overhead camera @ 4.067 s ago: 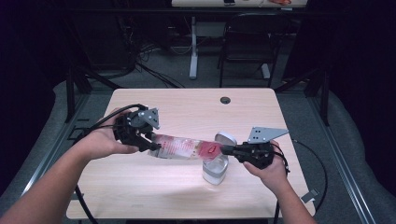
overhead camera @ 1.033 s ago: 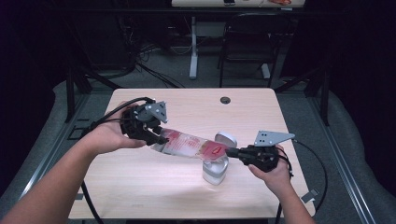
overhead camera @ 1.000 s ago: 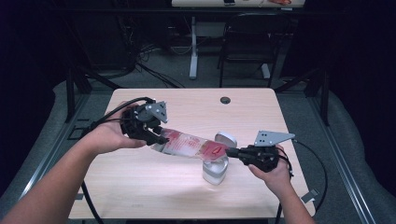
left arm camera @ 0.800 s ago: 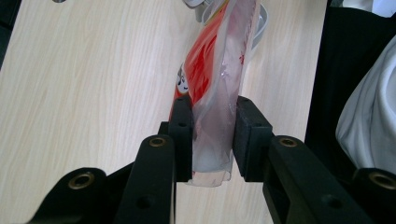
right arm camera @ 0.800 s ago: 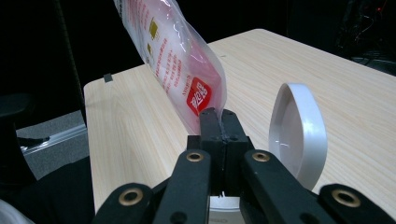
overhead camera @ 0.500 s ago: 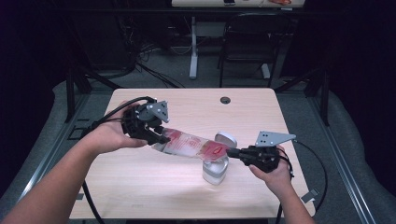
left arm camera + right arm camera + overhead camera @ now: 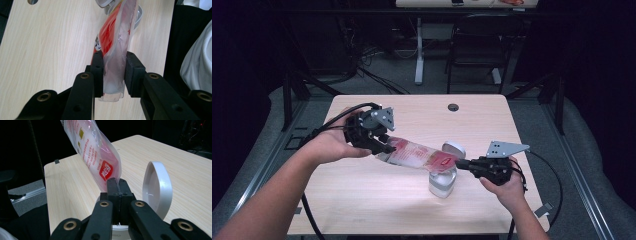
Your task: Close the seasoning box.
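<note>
A clear plastic pouch (image 7: 419, 154) with red print slants down from left to right above the table. My left gripper (image 7: 384, 148) is shut on its raised end, and the black pads (image 7: 97, 72) press both sides of the pouch (image 7: 115, 37). My right gripper (image 7: 460, 163) is shut on the pouch's low end (image 7: 95, 147), its jaws pinched tight together (image 7: 116, 182). Right below that end stands a small white jar (image 7: 442, 182) with its round flip lid (image 7: 454, 148) open. The lid (image 7: 157, 187) stands upright beside my right jaws.
The wooden table (image 7: 377, 200) has a round cable hole (image 7: 453, 107) near its far edge. Black cables trail from both grippers off the table's sides. Behind the table stand a chair and a desk leg on the dark floor.
Since the earliest frame my left gripper has risen and lifted its end of the pouch, so the pouch now slopes down to the jar. Over the last second nothing has moved.
</note>
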### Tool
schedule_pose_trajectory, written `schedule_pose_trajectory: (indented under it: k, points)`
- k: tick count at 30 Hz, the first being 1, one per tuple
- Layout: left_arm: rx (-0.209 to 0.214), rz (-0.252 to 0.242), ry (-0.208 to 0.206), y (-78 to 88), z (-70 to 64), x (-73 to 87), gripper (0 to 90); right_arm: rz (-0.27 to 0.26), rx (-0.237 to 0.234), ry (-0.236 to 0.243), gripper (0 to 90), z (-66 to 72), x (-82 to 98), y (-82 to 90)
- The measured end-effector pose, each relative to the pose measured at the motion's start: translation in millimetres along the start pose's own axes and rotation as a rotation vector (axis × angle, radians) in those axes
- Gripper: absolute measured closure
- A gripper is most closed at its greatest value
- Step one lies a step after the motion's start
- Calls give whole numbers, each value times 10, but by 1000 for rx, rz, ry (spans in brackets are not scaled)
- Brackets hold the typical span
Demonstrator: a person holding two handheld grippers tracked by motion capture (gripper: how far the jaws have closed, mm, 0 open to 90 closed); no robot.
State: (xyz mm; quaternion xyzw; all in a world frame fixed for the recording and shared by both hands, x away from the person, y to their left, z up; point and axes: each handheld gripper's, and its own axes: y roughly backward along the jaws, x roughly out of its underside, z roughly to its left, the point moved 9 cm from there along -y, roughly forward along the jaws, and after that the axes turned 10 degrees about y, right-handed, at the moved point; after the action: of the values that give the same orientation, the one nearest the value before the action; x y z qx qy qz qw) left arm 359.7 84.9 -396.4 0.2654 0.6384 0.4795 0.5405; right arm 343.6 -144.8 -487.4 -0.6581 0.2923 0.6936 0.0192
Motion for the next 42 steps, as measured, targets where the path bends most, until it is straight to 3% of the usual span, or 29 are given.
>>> schedule_pose_trajectory:
  k: [42]
  points:
    - [2, 4, -28, 15, -15, -74, 743, 0, 8, -8, 900, -14, 31, 27]
